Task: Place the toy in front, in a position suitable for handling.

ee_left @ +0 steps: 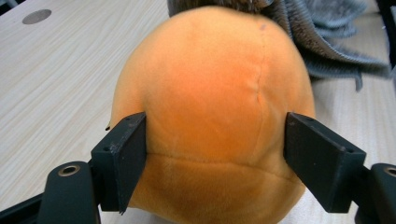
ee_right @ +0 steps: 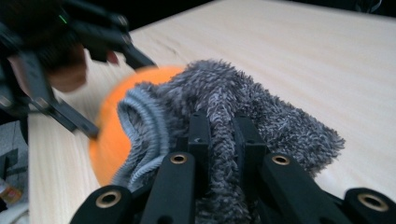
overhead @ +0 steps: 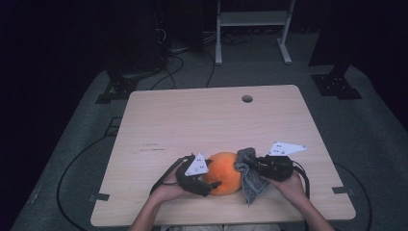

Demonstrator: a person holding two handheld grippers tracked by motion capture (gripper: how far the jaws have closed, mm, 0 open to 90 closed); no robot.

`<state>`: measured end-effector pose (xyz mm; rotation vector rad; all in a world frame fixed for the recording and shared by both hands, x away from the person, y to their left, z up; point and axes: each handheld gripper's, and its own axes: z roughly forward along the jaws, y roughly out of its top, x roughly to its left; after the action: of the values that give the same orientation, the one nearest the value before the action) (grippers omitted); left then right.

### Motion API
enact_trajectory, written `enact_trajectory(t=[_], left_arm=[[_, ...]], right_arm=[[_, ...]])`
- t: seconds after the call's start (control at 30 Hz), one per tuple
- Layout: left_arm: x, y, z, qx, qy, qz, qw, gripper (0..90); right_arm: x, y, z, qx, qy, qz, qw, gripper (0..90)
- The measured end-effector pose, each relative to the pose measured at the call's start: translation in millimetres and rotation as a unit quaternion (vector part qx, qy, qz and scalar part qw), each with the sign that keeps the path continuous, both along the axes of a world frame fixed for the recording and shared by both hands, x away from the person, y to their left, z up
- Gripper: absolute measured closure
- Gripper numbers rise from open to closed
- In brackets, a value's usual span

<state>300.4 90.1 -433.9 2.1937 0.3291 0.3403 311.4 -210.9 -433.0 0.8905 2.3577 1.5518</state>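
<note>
The left gripper (overhead: 208, 182) clamps the orange plush fruit (overhead: 224, 172) from one side; in the left gripper view its two black jaws press into the soft flanks of the fruit (ee_left: 212, 116), which bulges between and above them. The right gripper (overhead: 251, 167) pinches a fold of the grey fuzzy cloth (overhead: 250, 175); in the right gripper view its jaws stand close together with the pile of the cloth (ee_right: 224, 100) squeezed between them. The cloth lies against the far side of the fruit from the left gripper, draped partly over its top and hanging down to the tabletop on the right gripper's side. The fruit rests on the table between the two grippers, touching both the left jaws and the cloth.

Step in hand, as judged: wiping the fruit, with one gripper steadying it and the other working the cloth over its surface. The next move probably calls for a firm hold on the left side while the right gripper drags the cloth across the orange skin without losing its pinch; the soft body may roll or deform if the clamp slackens.

Beyond the grippers spreads a pale wood-grain table (overhead: 192, 120) with a round cable hole (overhead: 247, 98) near its far edge. Grey carpet, trailing black cables and the foot of a white frame (overhead: 252, 29) occupy the dim room behind.
</note>
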Motion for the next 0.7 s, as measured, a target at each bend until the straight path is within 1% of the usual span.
enact_trajectory(t=[0.03, 0.07, 0.1, 0.13, 0.17, 0.2, 0.23, 0.27, 0.3, 0.33, 0.37, 0.4, 0.43, 0.47, 0.5, 0.53, 0.57, 0.6, 0.63, 0.67, 0.7], left_arm=[[0.2, 0.2, 0.2, -0.001, 0.001, -0.002, 1.0000, 23.1], [0.2, 0.2, 0.2, -0.001, 0.001, -0.002, 1.0000, 23.1], [0.1, -0.1, 0.2, -0.002, 0.001, -0.001, 1.0000, 23.1], [-0.4, -0.7, 0.3, -0.005, 0.001, 0.000, 1.0000, 23.0], [-0.6, -1.2, 0.7, -0.006, 0.001, 0.000, 1.0000, 23.0], [-1.0, -2.0, 1.6, -0.006, 0.001, -0.002, 1.0000, 23.0], [-1.7, -3.4, 2.4, -0.005, 0.000, -0.003, 1.0000, 23.0], [-2.4, -5.5, 3.1, -0.005, -0.002, -0.004, 1.0000, 23.1], [-4.4, -10.7, 4.4, 0.000, -0.008, -0.011, 0.9999, 23.3], [-5.5, -12.7, 5.0, 0.002, -0.010, -0.014, 0.9998, 23.4], [-5.5, -12.7, 5.0, 0.002, -0.010, -0.014, 0.9998, 23.4], [-9.2, -17.1, 6.9, 0.006, -0.013, -0.026, 0.9996, 23.4], [-9.2, -17.1, 6.9, 0.006, -0.013, -0.026, 0.9996, 23.2], [-12.1, -18.0, 8.6, 0.002, -0.017, -0.035, 0.9992, 22.5], [-12.3, -16.1, 11.1, -0.001, -0.015, -0.039, 0.9991, 20.8], [-11.7, -14.4, 12.4, -0.009, -0.012, -0.036, 0.9992, 18.9], [-11.7, -14.4, 12.4, -0.009, -0.012, -0.036, 0.9992, 17.4], [-6.7, -9.3, 15.7, -0.020, -0.005, -0.018, 0.9996, 17.4], [-4.2, -8.2, 15.9, -0.019, -0.003, 0.000, 0.9998, 12.5], [-1.4, -7.5, 15.0, -0.014, -0.002, 0.016, 0.9998, 10.8], [2.1, -6.8, 12.5, -0.007, 0.008, 0.025, 0.9996, 11.0]], right_arm=[[0.7, -2.8, -4.4, -0.003, 0.006, -0.005, 1.0000, 79.3], [0.7, -2.8, -4.4, -0.003, 0.006, -0.005, 1.0000, 79.3], [0.7, -6.1, -8.2, -0.012, 0.012, -0.012, 0.9998, 79.3], [-0.4, -14.7, -14.0, -0.039, 0.022, -0.025, 0.9987, 79.3], [-0.4, -14.7, -14.0, -0.039, 0.022, -0.025, 0.9987, 79.3], [-3.9, -20.7, -11.7, -0.032, 0.019, -0.028, 0.9989, 79.3], [-3.9, -20.7, -11.7, -0.032, 0.019, -0.028, 0.9989, 79.3], [-6.6, -22.1, -7.4, -0.025, 0.012, -0.028, 0.9992, 79.4], [-11.9, -18.1, 5.1, -0.017, -0.011, -0.015, 0.9997, 79.3], [-14.7, -13.3, 12.0, -0.013, -0.023, -0.008, 0.9996, 79.3], [-14.7, -13.3, 12.0, -0.013, -0.023, -0.008, 0.9996, 79.3], [-17.5, -1.8, 24.3, 0.003, -0.043, 0.013, 0.9990, 79.1], [-17.8, 3.9, 28.4, 0.011, -0.047, 0.026, 0.9985, 79.1], [-17.5, 10.0, 30.6, 0.009, -0.047, 0.035, 0.9982, 79.1], [-17.4, 14.5, 30.9, 0.000, -0.048, 0.039, 0.9981, 79.1], [-17.0, 20.7, 28.6, -0.019, -0.051, 0.043, 0.9976, 79.1], [-17.0, 20.7, 28.6, -0.019, -0.051, 0.043, 0.9976, 79.1], [-16.4, 22.8, 26.1, -0.030, -0.051, 0.046, 0.9972, 79.1], [-16.6, 24.8, 19.7, -0.033, -0.052, 0.046, 0.9971, 79.2], [-16.9, 24.3, 17.7, -0.031, -0.051, 0.044, 0.9972, 79.1], [-16.9, 20.4, 15.1, -0.028, -0.050, 0.039, 0.9976, 79.1]])
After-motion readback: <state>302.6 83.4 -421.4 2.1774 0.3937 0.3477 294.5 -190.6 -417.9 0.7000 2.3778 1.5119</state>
